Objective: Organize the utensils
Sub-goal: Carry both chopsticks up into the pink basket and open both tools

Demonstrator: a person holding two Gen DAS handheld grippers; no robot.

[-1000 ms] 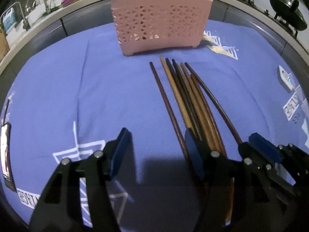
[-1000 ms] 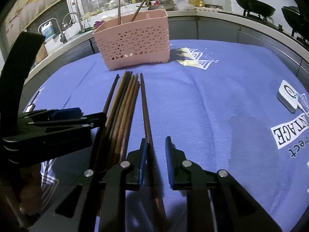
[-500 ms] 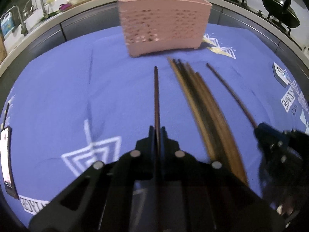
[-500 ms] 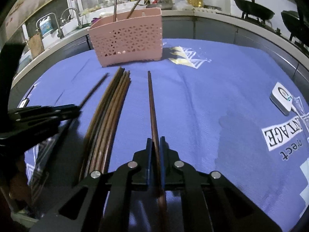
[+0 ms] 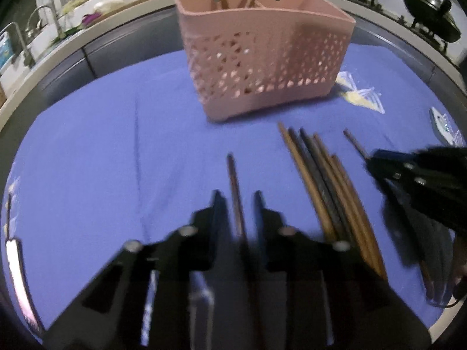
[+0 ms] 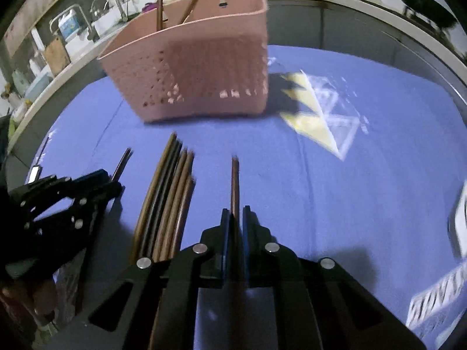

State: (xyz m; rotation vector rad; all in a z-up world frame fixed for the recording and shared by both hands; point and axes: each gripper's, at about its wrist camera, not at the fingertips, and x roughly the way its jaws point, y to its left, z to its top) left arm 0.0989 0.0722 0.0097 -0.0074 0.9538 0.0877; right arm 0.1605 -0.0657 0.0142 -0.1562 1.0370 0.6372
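Observation:
A pink perforated basket (image 5: 262, 67) (image 6: 198, 67) stands at the back of the blue cloth (image 5: 116, 160), with two sticks (image 6: 160, 0) upright in it. Several brown chopsticks (image 5: 327, 186) (image 6: 169, 198) lie bundled on the cloth. My left gripper (image 5: 237, 197) is shut on a single dark chopstick (image 5: 233, 175) that points at the basket; this view is blurred. My right gripper (image 6: 235, 211) is shut on another chopstick (image 6: 235, 186). Each gripper flanks the bundle: the right gripper (image 5: 376, 160) in the left wrist view, the left gripper (image 6: 113, 186) in the right wrist view.
A small white device (image 5: 440, 122) lies on the cloth at the right. A phone (image 5: 17, 277) sits at the left edge. Behind the counter edge are a sink tap (image 5: 26, 35) on the left and dark woks (image 5: 429, 14) on the right.
Both grippers closed, each on one chopstick at the side of the bundle. Both then moved forward toward the pink basket, which now looks larger and nearer.

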